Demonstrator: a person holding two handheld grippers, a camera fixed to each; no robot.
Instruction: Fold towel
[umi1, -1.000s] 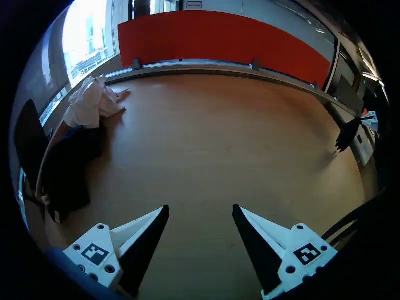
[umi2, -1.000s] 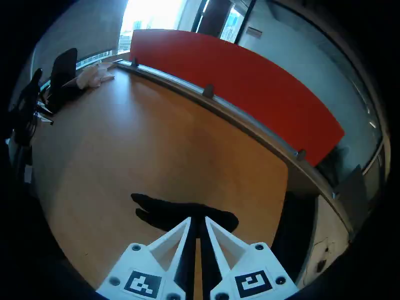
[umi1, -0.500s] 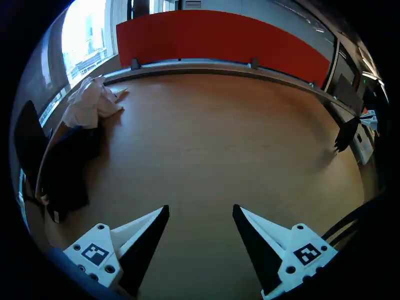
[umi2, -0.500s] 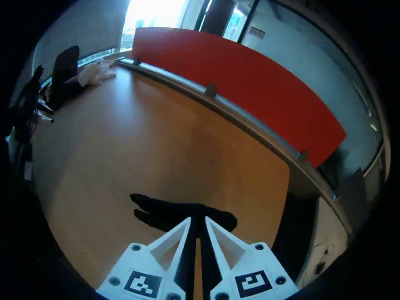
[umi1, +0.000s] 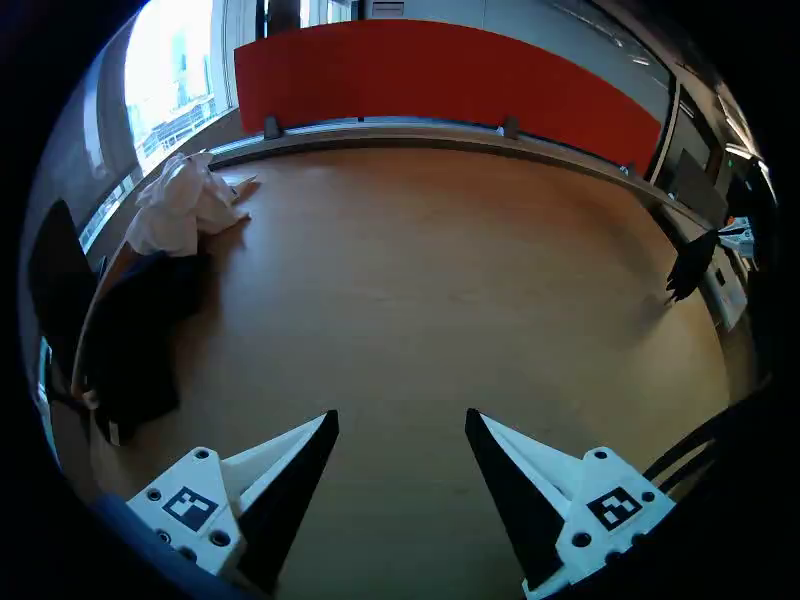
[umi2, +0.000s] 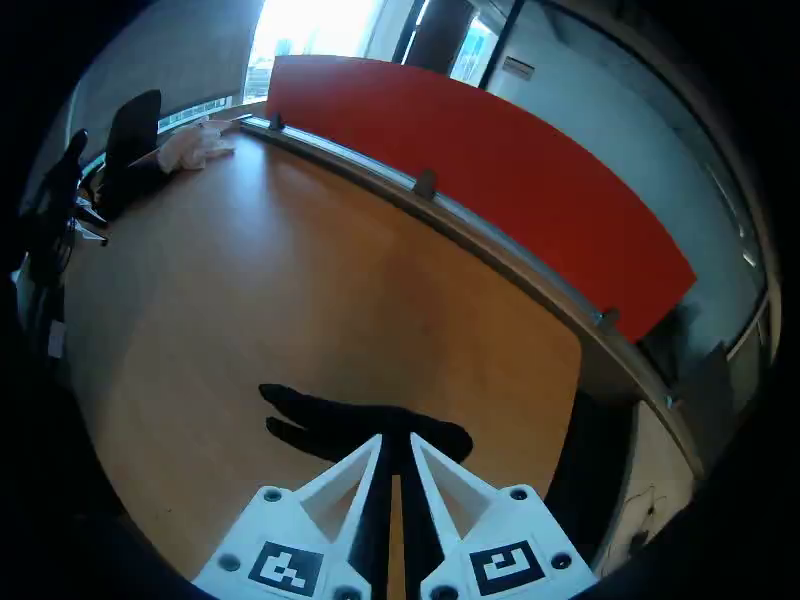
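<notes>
Wooden table lying open to a red divider, left gripper gaping, right gripper pinching a black cloth stretching leftward from its tips

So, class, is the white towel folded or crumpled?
Crumpled. The white towel lies as a bunched, uneven heap at a far corner of the wooden table, with no flat layers showing.

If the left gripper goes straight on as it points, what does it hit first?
Likely the bare wooden table; the open left gripper tilts down at it. The crumpled white towel lies far off left.
</notes>
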